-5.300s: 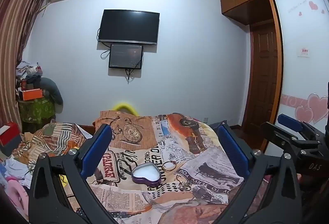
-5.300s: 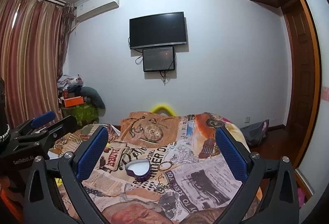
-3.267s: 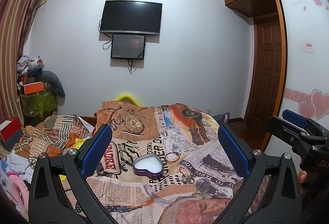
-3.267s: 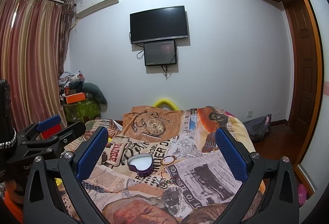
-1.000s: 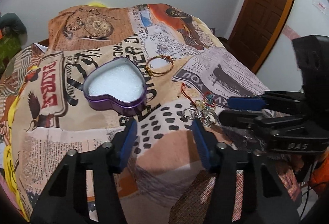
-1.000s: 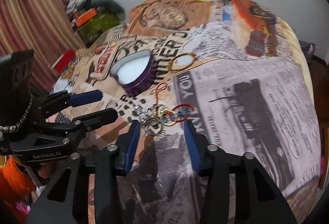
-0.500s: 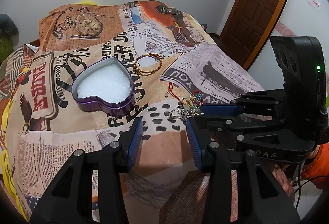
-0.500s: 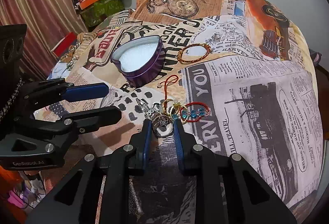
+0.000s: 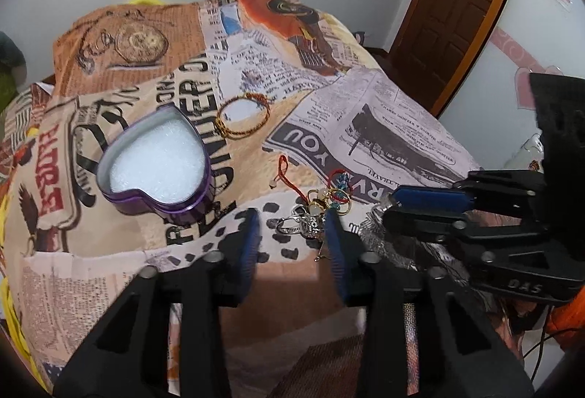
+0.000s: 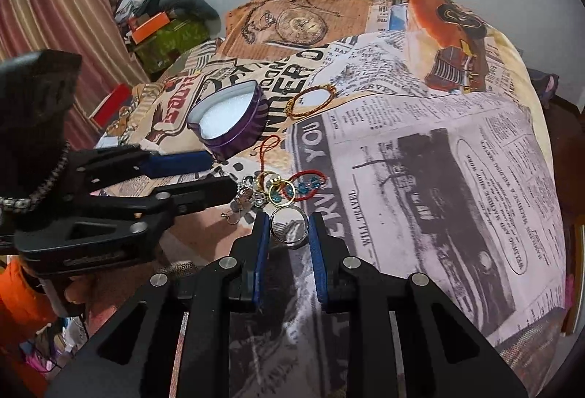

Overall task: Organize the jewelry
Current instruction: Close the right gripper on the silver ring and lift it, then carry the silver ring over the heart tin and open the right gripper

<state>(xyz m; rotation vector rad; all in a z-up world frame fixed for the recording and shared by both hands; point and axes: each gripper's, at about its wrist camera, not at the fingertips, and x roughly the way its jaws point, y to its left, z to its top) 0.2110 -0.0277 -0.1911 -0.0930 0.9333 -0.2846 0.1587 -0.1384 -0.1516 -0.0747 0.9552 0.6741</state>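
Note:
A purple heart-shaped tin [image 9: 155,158] with white foam inside lies open on the printed bedspread; it also shows in the right wrist view [image 10: 228,121]. A heap of rings and a red cord [image 9: 318,206] lies right of it. My left gripper [image 9: 290,228] is part open, its blue fingers straddling the silver pieces at the heap's near edge. My right gripper [image 10: 289,228] is narrowed around a silver ring [image 10: 289,226], pads close to its sides; contact is unclear. A gold braided bracelet [image 9: 243,118] lies behind the tin.
The bedspread [image 10: 438,160] slopes away at the right and near edges. A brown door [image 9: 457,6] stands at the right. Curtains [image 10: 55,14] and clutter with an orange box [image 10: 150,23] are on the left.
Both grippers came down from looking across the room to the jewelry heap and narrowed. The right one now brackets a silver ring; the left one closed in around the heap's near edge.

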